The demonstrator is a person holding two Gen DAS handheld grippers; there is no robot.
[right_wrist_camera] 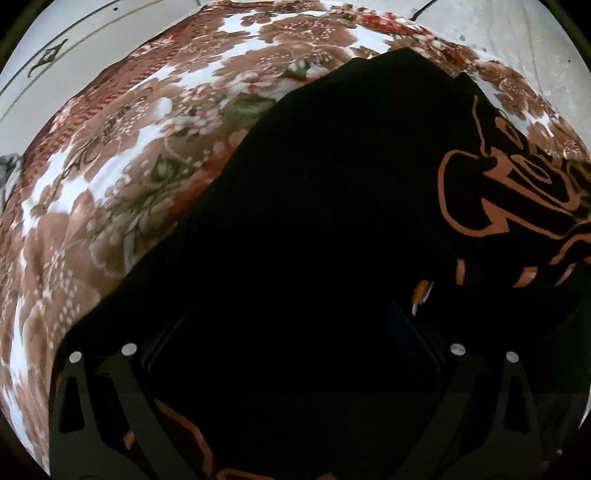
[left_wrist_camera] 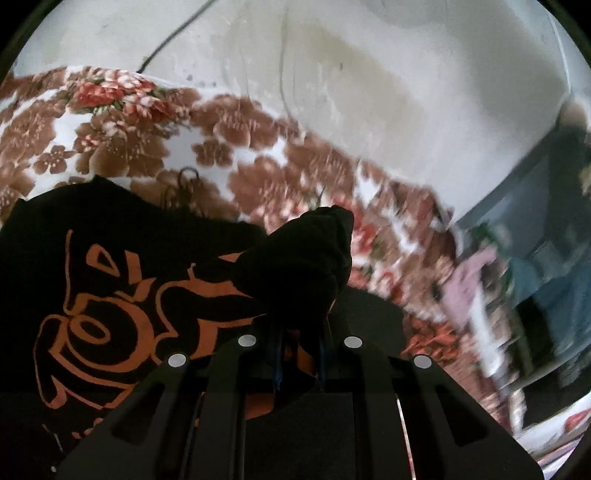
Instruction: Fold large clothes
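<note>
Left gripper (left_wrist_camera: pixel 301 325): nearest in its own view, its jaws are drawn narrow and pinch a bunched lump of the black cotton garment with an orange outlined print (left_wrist_camera: pixel 110 295); the cloth wads up just beyond the tips.
Right gripper (right_wrist_camera: pixel 291 369): its linkages stand spread wide, but the tips are lost in black cloth, so I cannot tell whether the pads press on anything.
Garment, place: it lies on the brown-and-red floral bedspread (left_wrist_camera: pixel 258 177), mostly on the near left in the left view, and filling the near middle and right in the right view, print to the right.
Garment, handling: soft and limp, judging by how it sags and bunches; probably light, and it will drape rather than hold a crease.
Where to take hold: a hem or corner edge looks better than a mid-panel wad, so that the layer hangs flat when lifted.
Risk: a pinch may gather two layers at once.
Farther off: a dark cable (left_wrist_camera: pixel 173 33) runs over the stained pale wall (left_wrist_camera: pixel 406 92) behind the bed.
Far right: blurred shapes, too smeared to name.
</note>
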